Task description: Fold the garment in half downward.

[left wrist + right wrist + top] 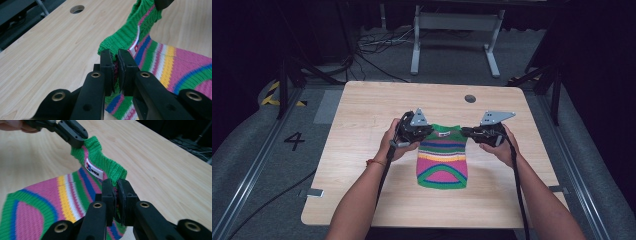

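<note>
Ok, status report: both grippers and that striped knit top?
Left gripper shut on striped knit top. Right gripper shut on its other shoulder. Nothing in the way.

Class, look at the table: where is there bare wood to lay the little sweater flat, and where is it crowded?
Bare wood lies left of the left claw, right of the right claw, and between the sweater and the round hole. The middle is crowded: both claws grip the sweater's collar corners.

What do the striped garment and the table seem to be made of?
The garment looks like knitted yarn, perhaps wool or acrylic: ribbed green edging and visible stitch rows in its coloured stripes. The table looks like light wood or a wood-look laminate, matte, with printed-looking grain; which one, I cannot tell.
</note>
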Demonstrator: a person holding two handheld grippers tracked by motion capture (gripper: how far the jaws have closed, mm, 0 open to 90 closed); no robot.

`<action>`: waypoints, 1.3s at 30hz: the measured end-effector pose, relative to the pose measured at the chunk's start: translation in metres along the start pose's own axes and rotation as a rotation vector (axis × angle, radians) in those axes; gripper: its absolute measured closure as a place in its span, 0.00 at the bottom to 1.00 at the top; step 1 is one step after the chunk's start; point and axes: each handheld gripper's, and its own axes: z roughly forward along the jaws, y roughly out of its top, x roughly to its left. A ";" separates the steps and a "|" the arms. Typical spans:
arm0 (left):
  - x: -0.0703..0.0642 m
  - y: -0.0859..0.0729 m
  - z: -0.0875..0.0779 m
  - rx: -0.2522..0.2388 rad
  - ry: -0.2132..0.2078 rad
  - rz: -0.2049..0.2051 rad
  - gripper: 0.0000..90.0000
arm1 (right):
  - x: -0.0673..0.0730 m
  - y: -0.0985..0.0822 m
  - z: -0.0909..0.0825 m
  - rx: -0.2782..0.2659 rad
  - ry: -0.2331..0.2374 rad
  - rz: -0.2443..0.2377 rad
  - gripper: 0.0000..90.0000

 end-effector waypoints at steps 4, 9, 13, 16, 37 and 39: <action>-0.009 -0.004 -0.005 -0.002 -0.009 0.020 0.92 | 0.012 -0.004 -0.007 0.003 0.032 -0.023 0.94; -0.029 -0.008 -0.009 -0.002 -0.027 0.090 0.92 | 0.025 -0.010 -0.011 0.021 0.064 -0.056 0.94; -0.041 -0.013 -0.013 0.000 -0.049 0.112 0.92 | 0.036 -0.017 -0.015 0.049 0.090 -0.075 0.94; -0.050 -0.017 -0.016 0.008 -0.062 0.129 0.92 | 0.043 -0.022 -0.018 0.060 0.110 -0.086 0.94; -0.096 -0.045 -0.031 0.097 -0.139 0.224 0.92 | 0.089 -0.048 -0.031 0.165 0.177 -0.160 0.93; -0.098 -0.050 -0.031 0.117 -0.151 0.229 0.92 | 0.091 -0.052 -0.033 0.174 0.175 -0.158 0.94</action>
